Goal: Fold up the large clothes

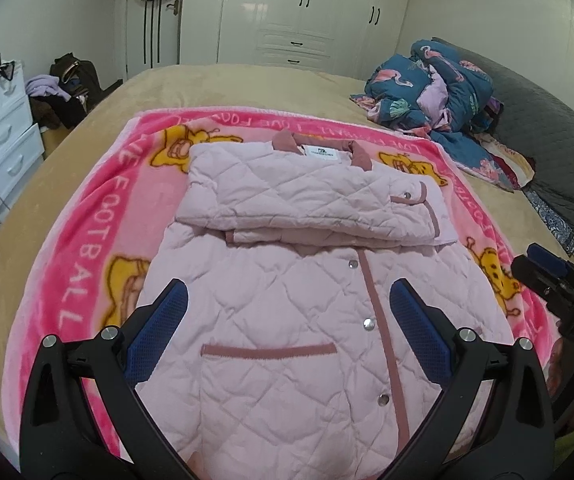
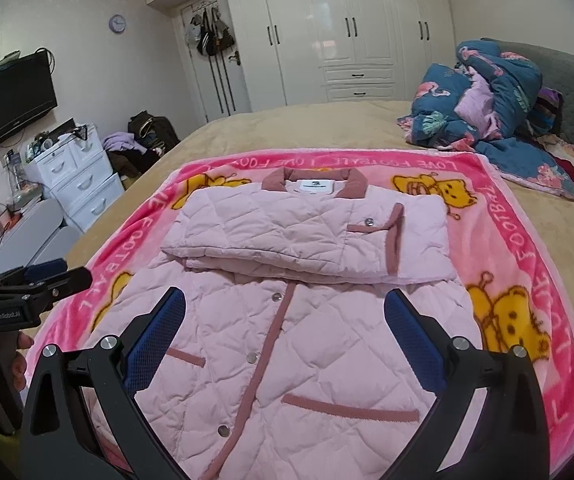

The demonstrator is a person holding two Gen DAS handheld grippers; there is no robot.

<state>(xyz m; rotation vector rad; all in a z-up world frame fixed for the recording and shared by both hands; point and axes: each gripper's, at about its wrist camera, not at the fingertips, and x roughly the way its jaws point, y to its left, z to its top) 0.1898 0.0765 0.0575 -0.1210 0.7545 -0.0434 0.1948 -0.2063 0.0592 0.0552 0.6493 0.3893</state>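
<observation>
A tan bed (image 1: 87,152) fills the room, white wardrobe (image 2: 351,32) behind — on it a pink blanket (image 2: 527,280) with the quilted pink jacket (image 1: 287,320), sleeves folded across. Left gripper (image 1: 287,308) and right gripper (image 2: 285,312) hover spread wide, holding nothing.

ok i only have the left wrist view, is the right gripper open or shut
observer: open. In its own wrist view the right gripper has its fingers spread wide over the lower half of the pink jacket, and they hold nothing.
operator: any pocket besides the one i see
observer: yes, a second pocket trim lies across the button strip from yours.
</observation>
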